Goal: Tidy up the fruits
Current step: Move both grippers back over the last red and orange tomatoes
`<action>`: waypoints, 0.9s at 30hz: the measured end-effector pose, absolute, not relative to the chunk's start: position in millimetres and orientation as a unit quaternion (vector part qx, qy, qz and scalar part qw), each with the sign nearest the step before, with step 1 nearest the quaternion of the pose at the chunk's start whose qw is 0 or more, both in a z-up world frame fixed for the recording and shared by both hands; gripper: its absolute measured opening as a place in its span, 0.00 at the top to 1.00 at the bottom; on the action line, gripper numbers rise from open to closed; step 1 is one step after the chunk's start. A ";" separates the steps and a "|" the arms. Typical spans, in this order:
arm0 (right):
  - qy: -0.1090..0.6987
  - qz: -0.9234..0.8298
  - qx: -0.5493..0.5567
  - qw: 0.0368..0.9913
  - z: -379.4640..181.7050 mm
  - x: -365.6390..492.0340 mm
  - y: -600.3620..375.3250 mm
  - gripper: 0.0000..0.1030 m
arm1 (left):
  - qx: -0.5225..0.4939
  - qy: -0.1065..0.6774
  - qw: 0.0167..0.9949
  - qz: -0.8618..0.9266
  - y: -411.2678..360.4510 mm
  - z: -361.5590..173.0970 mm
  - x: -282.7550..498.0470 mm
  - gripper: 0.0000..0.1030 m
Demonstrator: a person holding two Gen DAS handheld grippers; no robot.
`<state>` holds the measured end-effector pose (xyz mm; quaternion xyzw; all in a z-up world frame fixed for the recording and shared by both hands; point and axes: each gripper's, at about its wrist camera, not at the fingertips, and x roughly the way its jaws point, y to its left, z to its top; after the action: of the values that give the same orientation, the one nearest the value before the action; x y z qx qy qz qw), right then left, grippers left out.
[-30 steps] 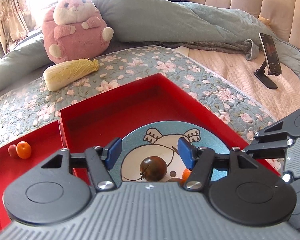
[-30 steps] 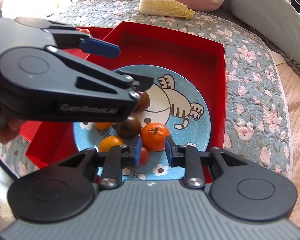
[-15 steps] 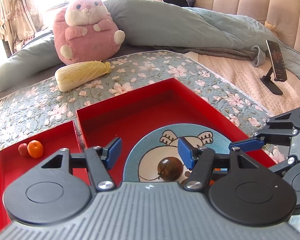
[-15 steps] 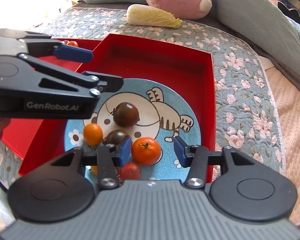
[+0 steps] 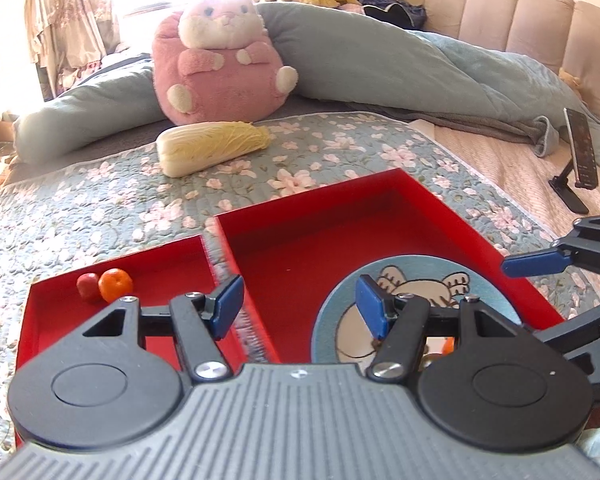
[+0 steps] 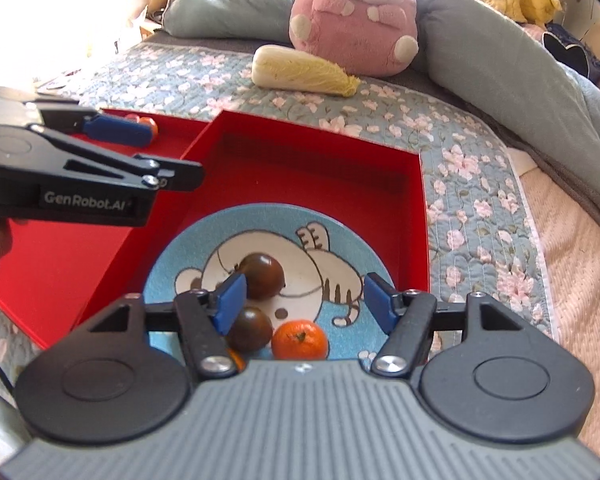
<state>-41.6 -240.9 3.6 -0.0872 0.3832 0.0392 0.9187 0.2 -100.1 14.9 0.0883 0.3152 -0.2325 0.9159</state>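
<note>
Two small fruits sit sorted in the left red tray, several remain on the blue plate; left gripper open and empty, right gripper opening, nothing between its pads.

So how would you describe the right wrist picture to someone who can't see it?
The right gripper, jaws opening with nothing held, hangs over a blue cat plate in a red tray holding two dark tomatoes and an orange. The left gripper reaches in from the left; a cabbage and pink plush lie behind.
</note>
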 end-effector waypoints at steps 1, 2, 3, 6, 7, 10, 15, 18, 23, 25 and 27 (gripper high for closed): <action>0.377 0.041 -0.085 0.921 5.7 -41.4 -239.0 0.35 | 0.087 0.316 0.917 -0.228 -96.3 14.8 1.2 0.34; 0.370 0.043 -0.084 0.924 7.8 -40.9 -237.0 0.35 | 0.086 0.316 0.918 -0.225 -92.2 14.5 2.0 0.34; 0.363 0.045 -0.085 0.927 9.6 -40.7 -234.0 0.35 | 0.086 0.316 0.918 -0.222 -88.0 14.2 2.9 0.34; 0.347 0.058 -0.085 0.932 14.2 -39.0 -223.9 0.35 | 0.082 0.317 0.922 -0.208 -75.5 13.8 6.1 0.35; 0.345 0.062 -0.085 0.933 15.1 -38.5 -219.4 0.35 | 0.079 0.317 0.923 -0.202 -70.8 13.8 7.5 0.34; 0.347 0.078 -0.089 0.930 15.0 -33.7 -205.3 0.35 | 0.072 0.319 0.926 -0.188 -55.8 13.2 11.2 0.34; 0.347 0.102 -0.090 0.928 12.8 -19.5 -183.3 0.35 | 0.061 0.329 0.929 -0.160 -22.1 7.2 19.1 0.34; 0.350 0.127 -0.072 0.925 12.7 -7.7 -171.7 0.36 | 0.053 0.335 0.930 -0.143 0.0 2.9 24.1 0.34; 0.349 0.175 -0.083 0.917 10.4 11.9 -138.6 0.36 | 0.048 0.343 0.931 -0.115 31.5 -7.7 35.7 0.35; 0.348 0.190 -0.092 0.913 8.7 20.0 -126.0 0.36 | 0.044 0.347 0.931 -0.105 43.1 -12.0 41.9 0.35; 0.348 0.202 -0.099 0.910 6.6 29.4 -112.5 0.36 | 0.038 0.351 0.931 -0.094 52.8 -16.2 49.9 0.35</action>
<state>29.4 -112.5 6.6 -0.0991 0.3483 0.2023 0.9099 49.9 52.8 -16.2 0.0377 0.3507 -0.0940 0.9310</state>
